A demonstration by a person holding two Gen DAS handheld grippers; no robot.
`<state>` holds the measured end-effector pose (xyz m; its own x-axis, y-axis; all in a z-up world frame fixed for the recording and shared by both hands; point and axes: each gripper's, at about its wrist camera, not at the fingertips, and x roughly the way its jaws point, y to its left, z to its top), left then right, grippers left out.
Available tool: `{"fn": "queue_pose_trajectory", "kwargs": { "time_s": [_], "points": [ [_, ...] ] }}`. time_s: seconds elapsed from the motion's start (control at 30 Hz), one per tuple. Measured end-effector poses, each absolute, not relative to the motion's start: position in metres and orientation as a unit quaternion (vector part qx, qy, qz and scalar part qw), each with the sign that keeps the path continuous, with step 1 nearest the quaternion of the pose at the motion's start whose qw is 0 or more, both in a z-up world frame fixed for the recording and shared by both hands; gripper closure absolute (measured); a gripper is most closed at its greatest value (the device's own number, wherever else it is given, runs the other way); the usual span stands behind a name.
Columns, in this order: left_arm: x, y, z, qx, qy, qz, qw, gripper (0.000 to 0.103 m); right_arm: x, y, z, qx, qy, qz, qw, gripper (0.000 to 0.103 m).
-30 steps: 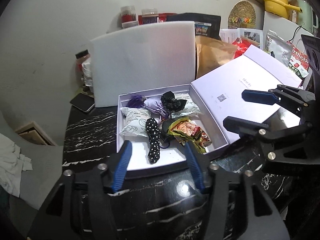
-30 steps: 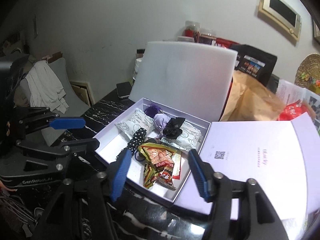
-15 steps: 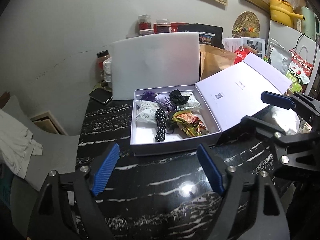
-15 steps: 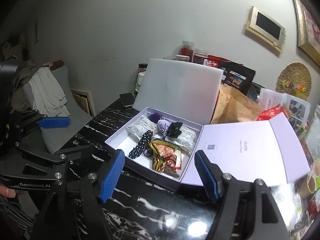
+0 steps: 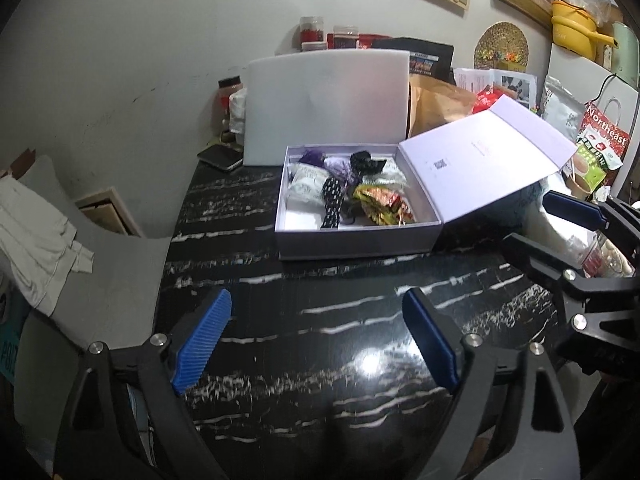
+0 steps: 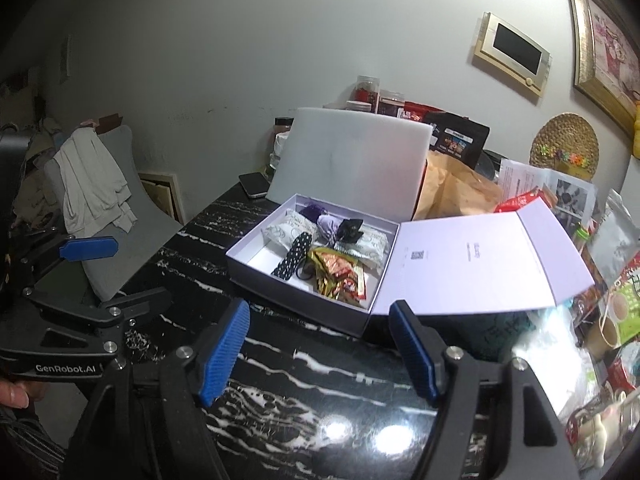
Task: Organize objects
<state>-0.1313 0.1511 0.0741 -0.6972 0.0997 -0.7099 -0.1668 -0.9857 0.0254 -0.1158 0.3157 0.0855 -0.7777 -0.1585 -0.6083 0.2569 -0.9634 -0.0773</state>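
Blue-padded fingers of left gripper (image 5: 316, 346) spreading wider, of right gripper (image 6: 318, 352) apart, both empty above black marble table (image 5: 320, 320).

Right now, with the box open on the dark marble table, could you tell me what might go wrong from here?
1. The box lid hangs open over the clutter at the table's right edge; closing it carelessly could sweep packets off.
2. The snack wrapper is piled high in the box, so the lid may not shut flat.
3. The left hand-held gripper, its jaws opening with nothing between them, and the right hand-held gripper sit close together and could collide.
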Motion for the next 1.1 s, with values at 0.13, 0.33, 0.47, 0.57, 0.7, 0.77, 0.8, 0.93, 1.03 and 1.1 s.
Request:
{"fn": "queue_pose_trajectory", "kwargs": {
  "time_s": [0.13, 0.33, 0.47, 0.57, 0.7, 0.77, 0.8, 0.93, 1.03, 1.1],
  "points": [
    [-0.123, 0.150, 0.063, -0.390, 0.041, 0.917, 0.071, 0.016, -0.107, 0.314, 0.075, 0.320, 0.083, -0.938, 0.107, 0.030],
    [-0.116, 0.145, 0.048, -0.398, 0.038, 0.914, 0.062, 0.016, -0.094, 0.314, 0.059, 0.327, 0.085, -0.936, 0.104, 0.030],
    [-0.112, 0.144, 0.043, -0.402, 0.035, 0.912, 0.067, 0.016, -0.090, 0.315, 0.050, 0.334, 0.079, -0.933, 0.108, 0.030],
    [-0.113, 0.142, 0.041, -0.404, 0.034, 0.912, 0.067, 0.016, -0.089, 0.315, 0.043, 0.340, 0.074, -0.930, 0.114, 0.030],
    [-0.113, 0.140, 0.042, -0.401, 0.031, 0.913, 0.069, 0.016, -0.089, 0.313, 0.040, 0.344, 0.077, -0.929, 0.115, 0.030],
    [-0.113, 0.139, 0.042, -0.402, 0.032, 0.913, 0.068, 0.016, -0.088, 0.313, 0.040, 0.342, 0.076, -0.930, 0.116, 0.030],
    [-0.113, 0.139, 0.042, -0.402, 0.033, 0.913, 0.067, 0.016, -0.088, 0.313, 0.040, 0.341, 0.076, -0.930, 0.116, 0.030],
    [-0.114, 0.139, 0.043, -0.405, 0.038, 0.911, 0.064, 0.016, -0.088, 0.313, 0.043, 0.337, 0.076, -0.931, 0.116, 0.030],
    [-0.114, 0.138, 0.043, -0.406, 0.036, 0.911, 0.062, 0.016, -0.089, 0.312, 0.043, 0.338, 0.076, -0.931, 0.117, 0.030],
    [-0.114, 0.137, 0.044, -0.407, 0.036, 0.911, 0.062, 0.016, -0.090, 0.312, 0.043, 0.339, 0.076, -0.930, 0.118, 0.030]
  ]
}}
